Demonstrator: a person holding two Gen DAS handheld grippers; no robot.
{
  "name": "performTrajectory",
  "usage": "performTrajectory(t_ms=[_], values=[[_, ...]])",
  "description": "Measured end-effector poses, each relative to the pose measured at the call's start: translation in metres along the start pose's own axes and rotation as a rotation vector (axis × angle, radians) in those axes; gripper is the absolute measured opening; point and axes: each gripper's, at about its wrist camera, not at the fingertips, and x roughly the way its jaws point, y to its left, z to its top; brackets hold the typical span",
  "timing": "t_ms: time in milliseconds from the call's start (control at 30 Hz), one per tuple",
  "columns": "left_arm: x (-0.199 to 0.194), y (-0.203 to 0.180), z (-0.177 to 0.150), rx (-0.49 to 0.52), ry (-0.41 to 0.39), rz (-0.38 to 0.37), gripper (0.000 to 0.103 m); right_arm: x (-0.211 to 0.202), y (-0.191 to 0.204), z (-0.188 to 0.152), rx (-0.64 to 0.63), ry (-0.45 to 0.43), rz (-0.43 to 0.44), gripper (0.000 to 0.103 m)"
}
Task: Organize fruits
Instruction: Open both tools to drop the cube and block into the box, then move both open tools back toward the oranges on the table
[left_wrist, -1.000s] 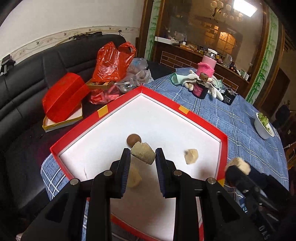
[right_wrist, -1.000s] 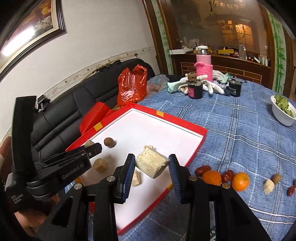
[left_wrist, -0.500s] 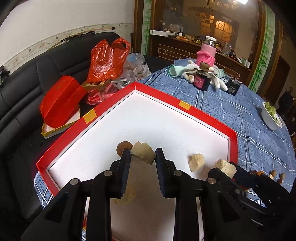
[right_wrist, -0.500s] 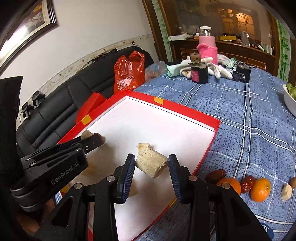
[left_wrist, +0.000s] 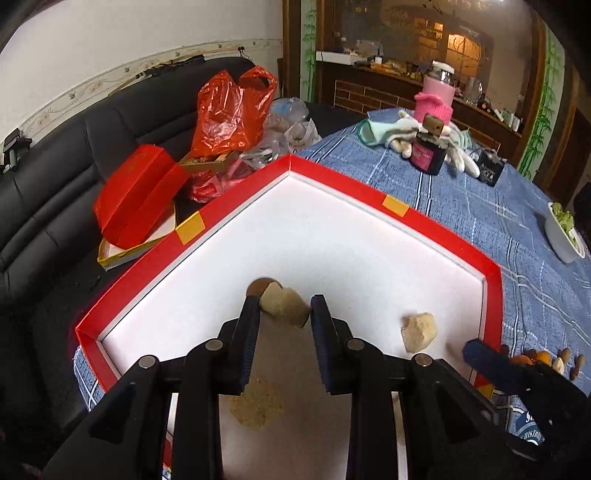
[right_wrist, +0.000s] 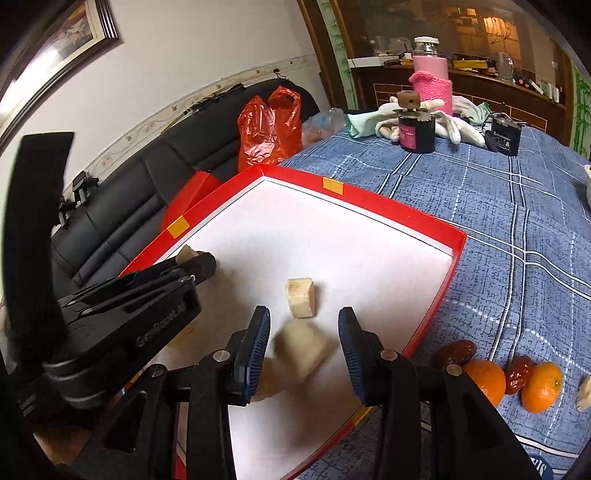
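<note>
Releasing is where both of your hands stand now, so treat this as a drop-off into the red tray (left_wrist: 155, 254), which sits at the table's sofa-side edge.

Your left gripper (left_wrist: 284, 314) is opening over the tray's left half: its jaws stand partly apart with a pale chunk (left_wrist: 286, 306) between them, one pad touching it, the other showing a sliver of gap. A brown round fruit (left_wrist: 260, 286) lies just behind that chunk. A second pale piece (left_wrist: 419, 330) rests nearer the tray's right wall, and another lies beneath the gripper, blurred.

Your right gripper (right_wrist: 303, 343) is also opening, near the tray's front right edge. The pale block (right_wrist: 303, 349) between its jaws is smeared and touches neither pad, so I judge it dropping free. A cut piece (right_wrist: 302, 297) already lies on the white floor just beyond.

My estimate is that the job is partly done: several pieces are in the tray, but on the blue tablecloth (right_wrist: 517, 236) beside the tray's right edge two oranges (right_wrist: 541, 386), the red dates (right_wrist: 454, 352) and some more pieces farther right wait.

Hard to read: what the pale chunks are, how many pieces sit under your grippers, and whatever lies beyond the frame's right edge, where one piece is cut off.
</note>
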Motion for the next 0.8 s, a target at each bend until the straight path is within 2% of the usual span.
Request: performTrajectory(t_ms=[33, 67, 100, 133, 333, 433, 567, 633, 800], values=[[0.000, 0.001, 0.000, -0.004, 0.014, 0.009, 0.046, -0.001, 0.000, 0.000, -0.002, 0.000, -0.005, 0.045], [-0.001, 0.002, 0.000, -0.011, 0.018, 0.018, 0.062, -0.004, 0.000, -0.001, -0.002, 0.000, -0.010, 0.047], [-0.002, 0.003, 0.000, -0.020, 0.016, 0.027, 0.074, -0.006, 0.000, -0.002, 0.000, -0.005, -0.008, 0.047], [-0.005, 0.003, 0.000, -0.029, 0.008, 0.037, 0.077, -0.012, -0.001, -0.003, 0.004, -0.013, -0.008, 0.048], [-0.012, 0.005, -0.008, -0.032, 0.024, 0.034, 0.078, -0.047, -0.008, -0.014, -0.009, -0.067, -0.039, 0.063], [-0.025, 0.007, -0.013, -0.066, 0.001, 0.002, 0.077, -0.075, -0.022, -0.027, -0.012, -0.108, -0.074, 0.064], [-0.042, 0.002, -0.020, -0.093, -0.040, -0.043, 0.077, -0.120, -0.072, -0.050, 0.075, -0.170, -0.168, 0.064], [-0.051, -0.007, -0.023, -0.089, -0.063, -0.068, 0.077, -0.146, -0.116, -0.066, 0.174, -0.196, -0.255, 0.064], [-0.068, -0.046, -0.035, 0.011, -0.094, -0.140, 0.077, -0.178, -0.199, -0.104, 0.395, -0.185, -0.374, 0.061]])
